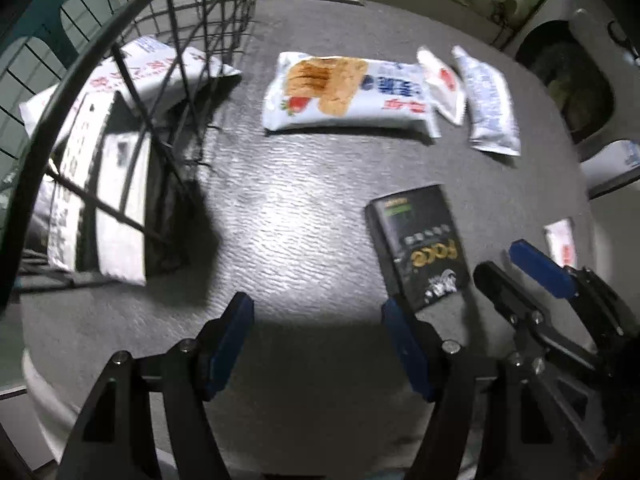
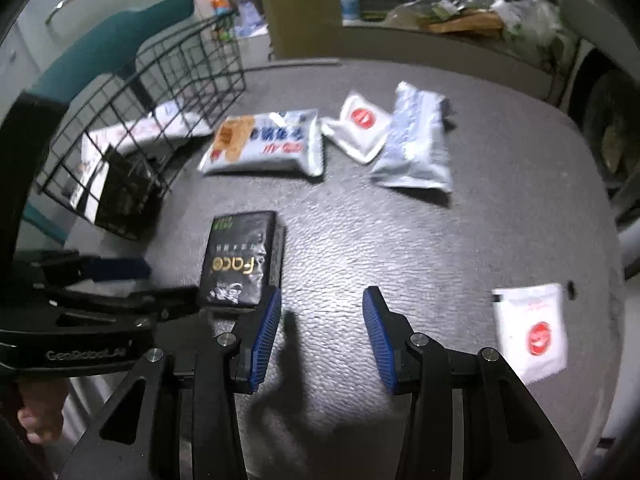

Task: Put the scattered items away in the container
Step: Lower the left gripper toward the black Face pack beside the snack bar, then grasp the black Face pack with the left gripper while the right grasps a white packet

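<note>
Right tongs (image 2: 322,336) beside black box (image 2: 242,258)

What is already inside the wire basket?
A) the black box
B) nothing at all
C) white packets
C: white packets lie inside the wire basket, seen through its bars, while the black box sits out on the grey table.

A grey textured table (image 2: 460,248) lies ahead under a bright light patch; a teal chair (image 2: 116,44) stands far left.
</note>
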Demonstrator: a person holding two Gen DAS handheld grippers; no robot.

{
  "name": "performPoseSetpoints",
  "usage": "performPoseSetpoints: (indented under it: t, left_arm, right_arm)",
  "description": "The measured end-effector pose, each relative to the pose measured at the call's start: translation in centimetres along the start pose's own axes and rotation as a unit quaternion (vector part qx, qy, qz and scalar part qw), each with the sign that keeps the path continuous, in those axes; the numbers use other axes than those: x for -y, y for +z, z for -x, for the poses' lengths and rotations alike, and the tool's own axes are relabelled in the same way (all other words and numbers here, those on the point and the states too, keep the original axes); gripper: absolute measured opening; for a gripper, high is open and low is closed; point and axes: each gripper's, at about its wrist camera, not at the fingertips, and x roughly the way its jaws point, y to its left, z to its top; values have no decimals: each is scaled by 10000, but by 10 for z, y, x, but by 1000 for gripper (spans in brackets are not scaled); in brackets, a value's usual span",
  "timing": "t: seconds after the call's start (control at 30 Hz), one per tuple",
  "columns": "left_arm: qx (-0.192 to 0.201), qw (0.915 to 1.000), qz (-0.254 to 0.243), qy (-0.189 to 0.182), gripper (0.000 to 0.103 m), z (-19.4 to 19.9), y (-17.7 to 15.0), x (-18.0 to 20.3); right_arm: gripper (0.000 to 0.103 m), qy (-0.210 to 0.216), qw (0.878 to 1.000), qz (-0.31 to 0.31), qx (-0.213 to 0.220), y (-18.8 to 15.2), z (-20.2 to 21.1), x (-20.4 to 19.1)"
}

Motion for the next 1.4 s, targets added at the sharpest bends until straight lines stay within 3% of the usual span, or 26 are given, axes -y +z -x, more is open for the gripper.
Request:
performPoseSetpoints:
  t: [0.27, 0.37, 0.67, 0.8, 0.93, 1.13, 1.3, 1.4]
  left_arm:
    - [41, 9988, 134, -477, 74, 7, 11, 23]
    - [-49, 9986, 117, -520, 74, 4, 17, 35]
    - [-159, 9993, -276, -206, 76, -20, 20, 76]
    - [-147, 9971, -753, -20, 76, -24, 23, 94]
    - [-98, 9935, -1119, 175, 62, -24, 22, 101]
    - [-229, 9898, -1394, -176, 57, -12, 9, 83]
    - [-257, 9907, -1321, -196, 57, 3, -3, 58]
    - [-242, 9917, -1236, -270, 63, 10, 6, 55]
  right_arm:
    - [43, -896, 9945, -522, 139, -8, 31, 47]
    - [44, -991, 9899, -1001, 177, -12, 29, 72]
    - [49, -1484, 9819, -1156, 195, -18, 18, 94]
    - [63, -1727, 9781, -1146, 175, -19, 13, 99]
    - [67, -1728, 9776, -1190, 188, -20, 12, 102]
    - [68, -1714, 9764, -1309, 121, -19, 12, 103]
    - [52, -1684, 9778, -1245, 114, -23, 14, 91]
    - [38, -1585, 9800, -1198, 81, -24, 16, 81]
